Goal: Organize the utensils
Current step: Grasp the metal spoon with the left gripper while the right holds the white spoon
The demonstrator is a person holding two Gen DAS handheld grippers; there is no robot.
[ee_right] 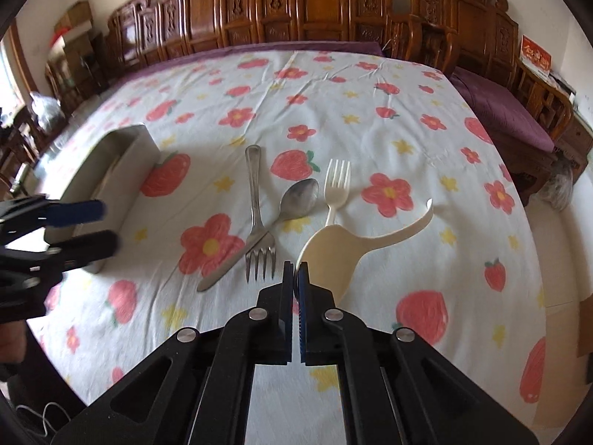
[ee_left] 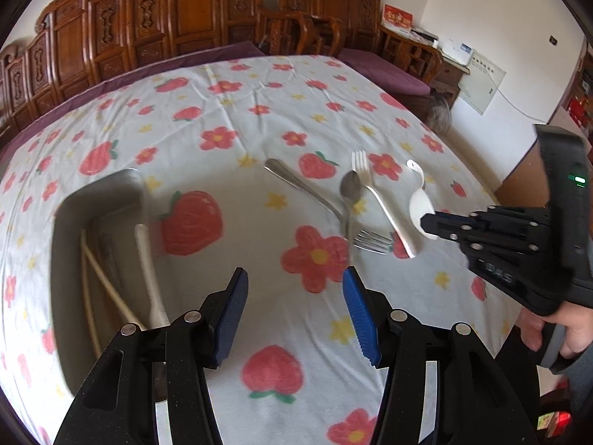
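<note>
Pinching the white soup spoon (ee_right: 335,248) by its bowl rim, the right gripper (ee_right: 296,272) is closed; the left gripper (ee_left: 294,289) gapes, tray (ee_left: 66,244) just left.

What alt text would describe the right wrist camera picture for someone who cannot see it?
The right gripper, jaws shut, pinches the bowl edge of a cream soup spoon above a flowered tablecloth. Beside it lie a metal fork crossing a metal spoon, and a white plastic fork. At left, the open left gripper hangs by a grey tray.
</note>
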